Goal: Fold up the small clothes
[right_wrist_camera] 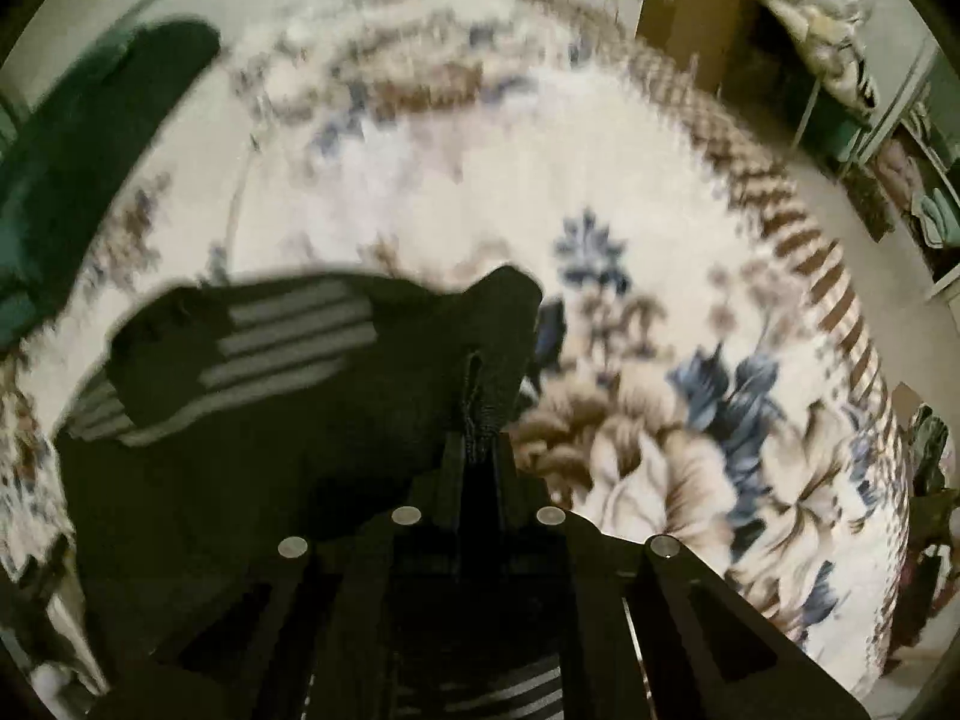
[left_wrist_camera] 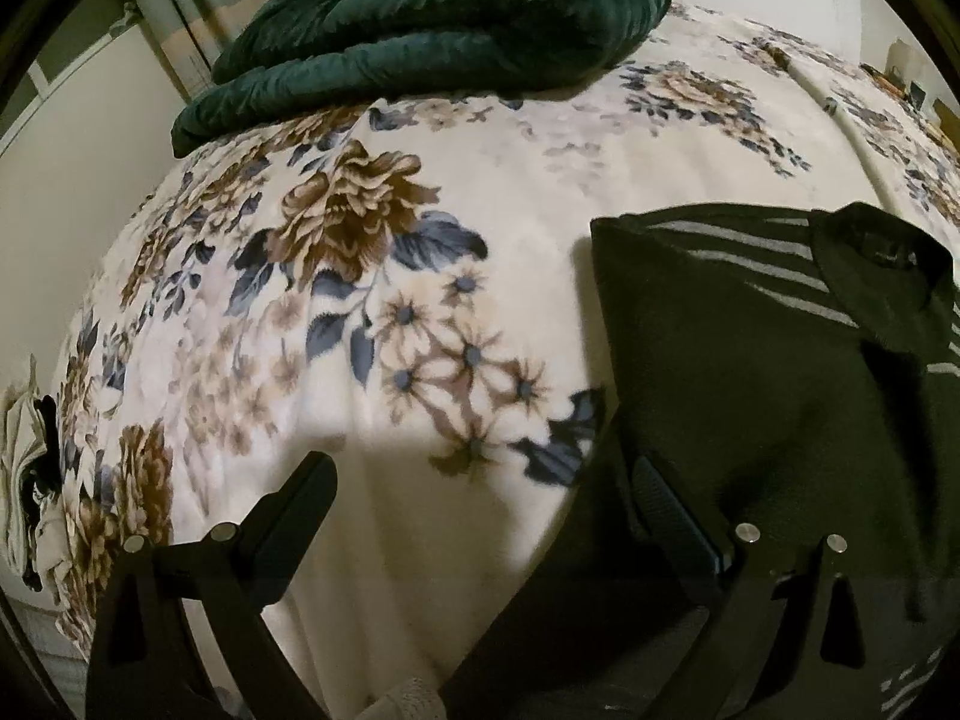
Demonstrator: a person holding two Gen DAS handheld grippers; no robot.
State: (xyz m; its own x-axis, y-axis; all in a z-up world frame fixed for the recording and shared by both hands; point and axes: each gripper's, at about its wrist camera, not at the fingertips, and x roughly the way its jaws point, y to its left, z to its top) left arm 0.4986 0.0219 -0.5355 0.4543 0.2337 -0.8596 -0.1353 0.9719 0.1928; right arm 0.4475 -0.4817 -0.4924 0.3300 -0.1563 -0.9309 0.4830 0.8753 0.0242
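Right gripper is pinching the dark garment; left is hanging wide beside it.

Nearest, the right gripper is clamping its jaws narrow on a raised fold of the black striped garment, which is lying on the floral blanket toward its near edge, long axis running away leftward. The left gripper is hovering with jaws spread wide, the garment's left edge by its right finger. Farther off, a folded green quilt is sitting at the far edge.
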